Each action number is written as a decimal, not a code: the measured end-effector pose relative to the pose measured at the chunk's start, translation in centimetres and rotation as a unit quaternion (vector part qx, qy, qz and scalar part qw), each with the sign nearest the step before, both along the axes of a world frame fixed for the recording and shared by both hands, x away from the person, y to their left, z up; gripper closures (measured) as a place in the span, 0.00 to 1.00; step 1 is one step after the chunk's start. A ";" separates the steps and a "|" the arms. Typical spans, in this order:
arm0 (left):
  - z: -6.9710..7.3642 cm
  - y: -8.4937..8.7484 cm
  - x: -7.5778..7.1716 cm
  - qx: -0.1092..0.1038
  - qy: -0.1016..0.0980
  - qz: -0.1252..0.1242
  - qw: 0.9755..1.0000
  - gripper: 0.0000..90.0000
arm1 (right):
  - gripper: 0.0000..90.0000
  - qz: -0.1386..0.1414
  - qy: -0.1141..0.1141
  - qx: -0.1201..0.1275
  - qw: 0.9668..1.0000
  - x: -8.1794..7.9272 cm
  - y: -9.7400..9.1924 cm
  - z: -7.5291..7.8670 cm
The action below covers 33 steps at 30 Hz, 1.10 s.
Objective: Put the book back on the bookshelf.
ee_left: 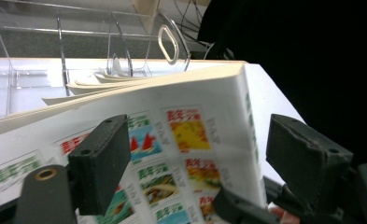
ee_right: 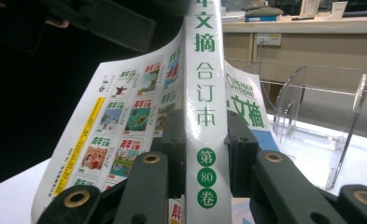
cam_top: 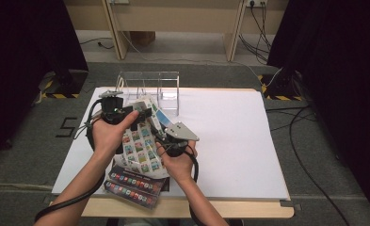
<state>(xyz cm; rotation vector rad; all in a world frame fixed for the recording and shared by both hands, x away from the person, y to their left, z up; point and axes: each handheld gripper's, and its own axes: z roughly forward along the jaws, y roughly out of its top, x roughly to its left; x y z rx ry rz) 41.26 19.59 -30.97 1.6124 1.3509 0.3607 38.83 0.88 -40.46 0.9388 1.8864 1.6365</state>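
My right hand-held gripper [ee_right: 204, 154] clamps the thick, floppy, glossy magazine volume [ee_right: 204, 93] by its stiff spine above the counter [cam_top: 229, 136], while my left hand-held gripper [ee_left: 195, 163] stands released beside its sagging cover.

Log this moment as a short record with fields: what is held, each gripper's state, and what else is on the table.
held thing: thick white book, back cover printed with small colour pictures, lifted off the table
right gripper: shut on the book's spine, one jaw on each side
left gripper: open, jaws standing apart over the back cover, pads not pressing it
clear rack: upright at the far edge of the white board, beyond the book
dark book: lying flat at the near edge, under the hands
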 end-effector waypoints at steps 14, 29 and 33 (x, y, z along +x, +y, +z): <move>-1.7 -2.3 1.2 0.043 0.036 0.041 0.998 0.27 | 0.82 -0.012 -0.013 -0.028 0.999 -0.2 1.1 0.1; -1.2 -2.1 1.6 0.031 0.061 0.044 0.997 0.49 | 0.79 -0.031 -0.038 -0.065 0.997 -0.7 2.5 0.1; -1.2 -2.1 1.6 0.027 0.063 0.042 0.997 0.55 | 0.77 -0.039 -0.043 -0.071 0.996 -0.9 2.9 0.0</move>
